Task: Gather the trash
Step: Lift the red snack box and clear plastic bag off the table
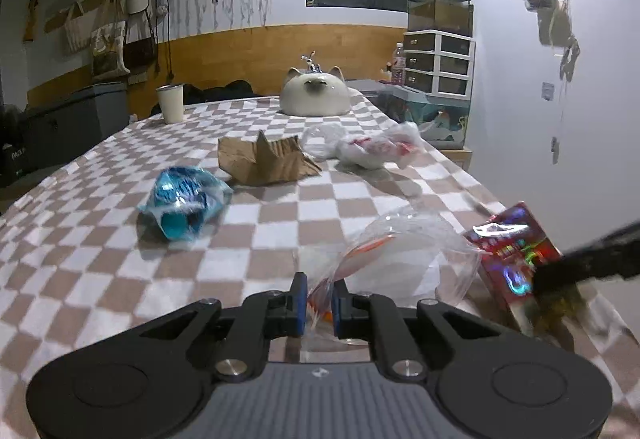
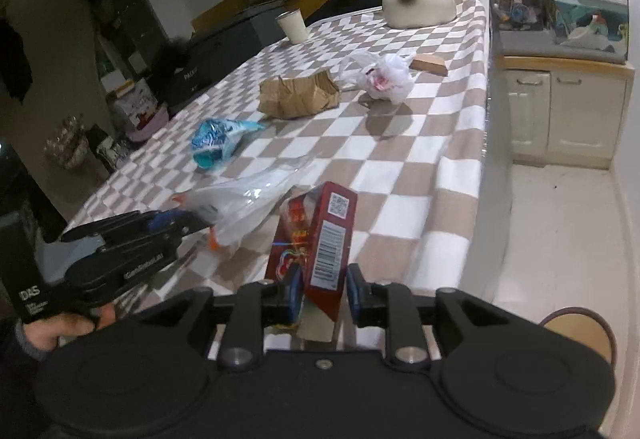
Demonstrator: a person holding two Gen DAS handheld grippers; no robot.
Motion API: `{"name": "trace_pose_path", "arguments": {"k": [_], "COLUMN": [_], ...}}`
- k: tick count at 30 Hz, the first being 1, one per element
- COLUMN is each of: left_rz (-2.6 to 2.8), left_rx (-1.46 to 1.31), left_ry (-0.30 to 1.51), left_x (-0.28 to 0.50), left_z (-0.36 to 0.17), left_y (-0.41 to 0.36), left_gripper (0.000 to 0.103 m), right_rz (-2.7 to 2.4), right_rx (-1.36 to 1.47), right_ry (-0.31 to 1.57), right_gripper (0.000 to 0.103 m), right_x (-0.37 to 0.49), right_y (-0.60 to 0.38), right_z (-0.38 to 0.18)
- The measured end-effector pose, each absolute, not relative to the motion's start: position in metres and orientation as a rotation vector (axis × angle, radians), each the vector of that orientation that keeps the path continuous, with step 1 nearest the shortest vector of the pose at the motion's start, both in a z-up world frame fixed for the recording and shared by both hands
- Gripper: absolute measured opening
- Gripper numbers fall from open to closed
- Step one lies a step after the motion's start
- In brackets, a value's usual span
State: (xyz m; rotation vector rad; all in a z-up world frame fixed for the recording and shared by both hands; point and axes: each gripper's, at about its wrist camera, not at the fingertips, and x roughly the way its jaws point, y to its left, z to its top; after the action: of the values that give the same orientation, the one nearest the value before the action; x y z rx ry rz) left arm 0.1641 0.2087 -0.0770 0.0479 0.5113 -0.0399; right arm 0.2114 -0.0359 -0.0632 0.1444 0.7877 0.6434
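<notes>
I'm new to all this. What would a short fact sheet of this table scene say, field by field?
Surface: checkered tablecloth
Left gripper: shut on clear plastic bag
Right gripper: shut on red box
Loose trash: blue wrapper, torn brown paper bag, white plastic bag
Other items: cat-shaped ceramic piece, white cup

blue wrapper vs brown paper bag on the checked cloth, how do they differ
The blue wrapper is glossy, printed plastic, scrunched into a small bundle; the brown paper bag is matte, plain and torn open along its top edge. The wrapper is smaller and lies nearer the cameras; the bag lies farther back. Both are crumpled and lie loose on the cloth, in neither claw.
</notes>
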Motion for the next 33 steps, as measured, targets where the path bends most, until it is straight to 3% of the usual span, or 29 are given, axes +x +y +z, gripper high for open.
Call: {"name": "trace_pose_path", "arguments": {"k": [4, 6, 8, 9, 22, 23, 26, 33], "left_rz": [-0.002, 0.017, 0.037, 0.045, 0.091, 0.086, 0.07, 0.055], "left_rx": [0.044, 0.037, 0.038, 0.041, 0.096, 0.1, 0.108, 0.128], "left_ry": [0.499, 0.488, 0.485, 0.484, 0.505, 0.505, 0.494, 0.491], "left_x": [0.148, 0.141, 0.136, 0.133, 0.11, 0.109, 0.105, 0.104], "left_z": [-0.08, -0.08, -0.08, -0.08, -0.082, -0.081, -0.08, -0.08], "left_y": [0.201, 0.199, 0.199, 0.198, 0.191, 0.19, 0.186, 0.175], "left_gripper": [0.013, 0.013, 0.013, 0.013, 0.012, 0.012, 0.015, 0.014], "right_rz": [0.558, 0.548, 0.534, 0.527, 0.335, 0.328, 0.302, 0.357], "right_rx": [0.121, 0.156, 0.18, 0.186, 0.062, 0.048, 0.009, 0.022], "right_ry": [0.754, 0.742, 0.718, 0.703, 0.692, 0.687, 0.662, 0.656], "right_gripper": [0.038, 0.066, 0.08, 0.081, 0.081, 0.08, 0.06, 0.053], "right_x": [0.205, 0.202, 0.195, 0.192, 0.193, 0.193, 0.189, 0.179], "right_y": [-0.039, -0.041, -0.038, -0.036, 0.017, 0.02, 0.021, 0.005], "right_z": [-0.064, -0.063, -0.061, -0.061, -0.078, -0.08, -0.081, -0.079]}}
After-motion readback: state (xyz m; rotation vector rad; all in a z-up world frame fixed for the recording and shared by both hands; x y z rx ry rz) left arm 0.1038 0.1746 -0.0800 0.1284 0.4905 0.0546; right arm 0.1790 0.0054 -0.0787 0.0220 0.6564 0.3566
